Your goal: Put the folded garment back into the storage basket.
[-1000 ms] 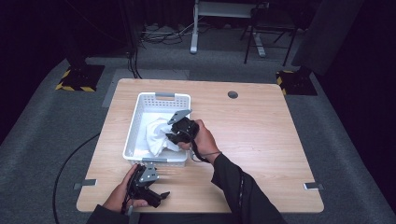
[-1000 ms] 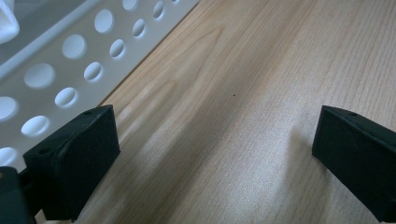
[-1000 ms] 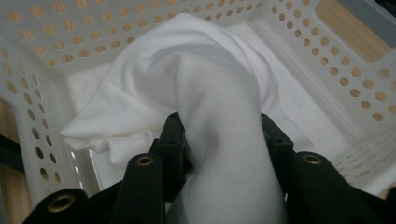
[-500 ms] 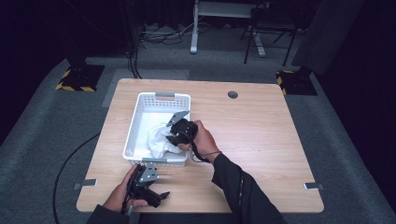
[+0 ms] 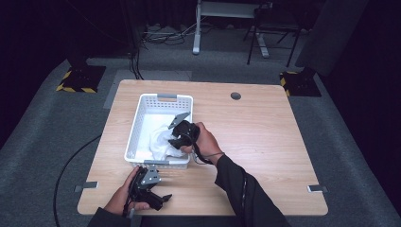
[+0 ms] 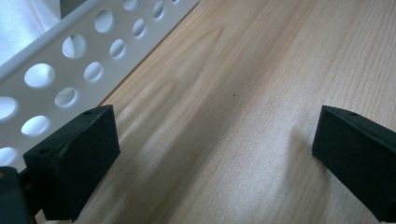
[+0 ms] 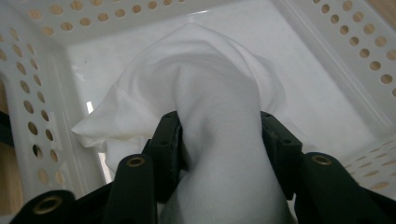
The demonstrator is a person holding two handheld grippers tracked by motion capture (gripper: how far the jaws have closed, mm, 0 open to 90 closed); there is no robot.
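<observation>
A white perforated basket (image 5: 165,97) stands on the left half of the wooden table. A crumpled white cloth (image 5: 161,142) lies in its near end. My right gripper (image 5: 177,137) reaches into the basket from the right. In the right gripper view a thick fold of the cloth (image 7: 205,79) runs up between the jaws of the right gripper (image 7: 219,144), and both pads touch it. These jaws have just been opening a little, with the cloth still between them. My left gripper (image 5: 158,187) rests near the table's front edge, open over bare wood (image 6: 215,154), beside the basket wall (image 6: 70,60).
The table (image 5: 265,142) has a round cable hole (image 5: 235,96) at the back. Bare wood stretches to the right of the basket. On the dark floor behind the table are cables and metal stand legs (image 5: 196,28).
The heap of white cloth has drawn in a little toward the right gripper. Both hands stay where they were.
</observation>
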